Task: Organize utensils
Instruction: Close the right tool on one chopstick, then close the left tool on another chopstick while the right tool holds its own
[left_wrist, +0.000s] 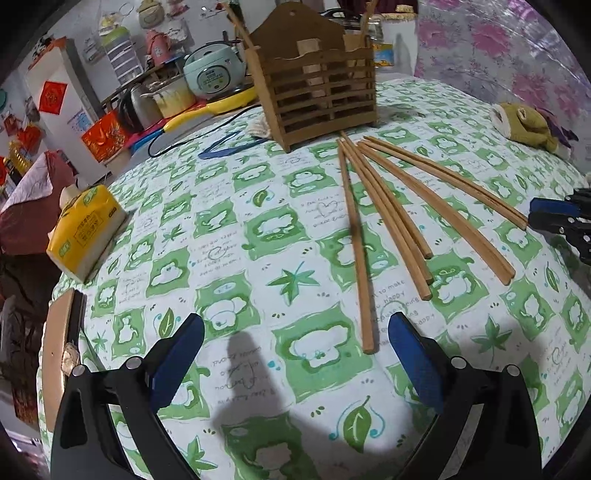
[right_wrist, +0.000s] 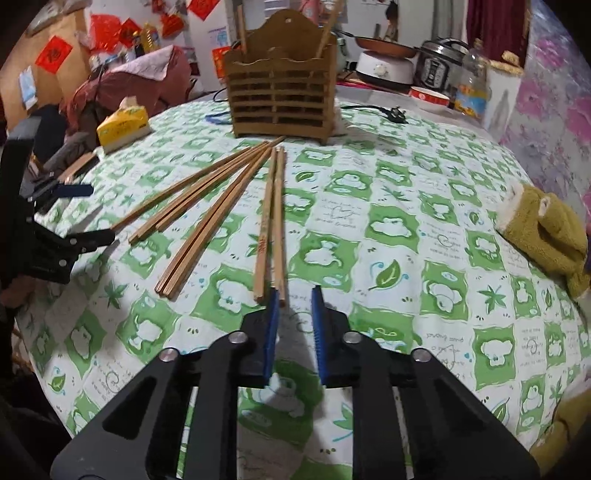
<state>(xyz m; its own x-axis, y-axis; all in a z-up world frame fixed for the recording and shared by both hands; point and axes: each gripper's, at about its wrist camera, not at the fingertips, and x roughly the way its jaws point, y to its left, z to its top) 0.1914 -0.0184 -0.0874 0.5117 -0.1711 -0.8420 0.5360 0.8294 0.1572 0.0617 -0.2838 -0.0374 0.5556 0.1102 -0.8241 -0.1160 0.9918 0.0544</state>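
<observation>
Several wooden chopsticks (left_wrist: 384, 218) lie fanned out on the green-and-white tablecloth, their far ends near a slatted wooden utensil holder (left_wrist: 317, 85) that has two chopsticks standing in it. In the right wrist view the chopsticks (right_wrist: 271, 221) and the holder (right_wrist: 280, 96) show too. My left gripper (left_wrist: 295, 328) is wide open and empty, just short of the nearest chopstick's end. My right gripper (right_wrist: 295, 295) is narrowly open and empty, its left fingertip beside the ends of the rightmost pair. Each gripper shows at the edge of the other's view.
A yellow tissue pack (left_wrist: 86, 230) lies at the left table edge. An olive cloth toy (right_wrist: 546, 232) lies at the right. A blue object (left_wrist: 225, 146) and a black cord lie left of the holder. Kitchen appliances crowd the back.
</observation>
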